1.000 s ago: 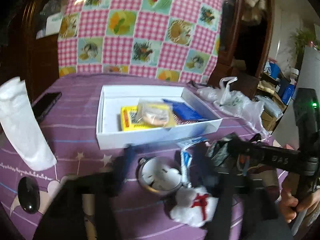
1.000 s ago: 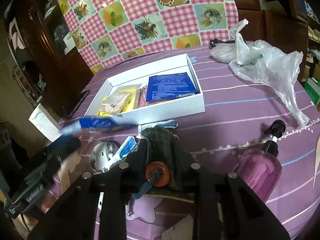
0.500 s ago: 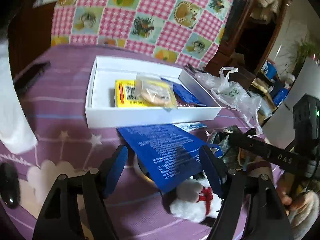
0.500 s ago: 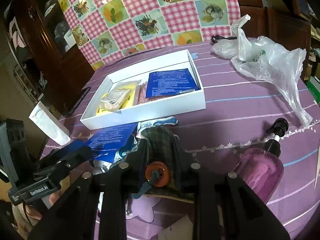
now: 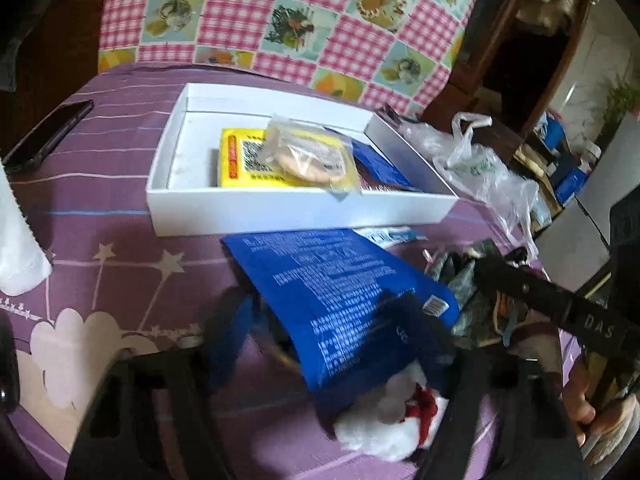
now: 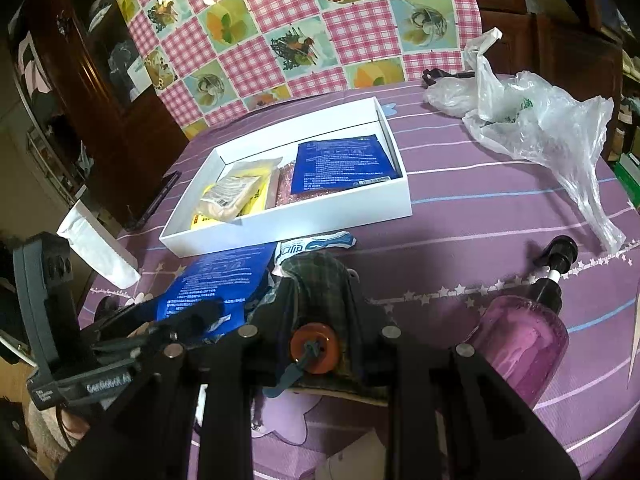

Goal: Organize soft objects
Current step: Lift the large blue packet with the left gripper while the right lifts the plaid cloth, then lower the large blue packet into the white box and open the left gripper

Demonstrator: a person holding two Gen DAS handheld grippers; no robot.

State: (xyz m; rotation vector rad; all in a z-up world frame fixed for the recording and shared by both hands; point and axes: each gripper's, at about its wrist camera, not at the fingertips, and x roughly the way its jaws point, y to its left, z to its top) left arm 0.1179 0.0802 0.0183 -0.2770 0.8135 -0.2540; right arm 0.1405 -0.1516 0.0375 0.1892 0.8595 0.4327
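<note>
Here, left gripper (image 5: 320, 320) clamped on blue packet (image 5: 340, 292), right gripper (image 6: 316, 304) clenched on plaid pouch (image 6: 320, 280), beside white box (image 6: 288, 216).

Left wrist view: low and close over the tabletop (image 5: 100, 208), near its front edge, facing the white box (image 5: 280, 216) and the checkered cloth (image 5: 320, 20) beyond the far edge. Right wrist view: higher, from the front edge further right, facing the same box (image 6: 320, 216). Both views share the box, the blue packet (image 5: 340, 300) before it, and the plastic bag (image 6: 540, 128).
</note>
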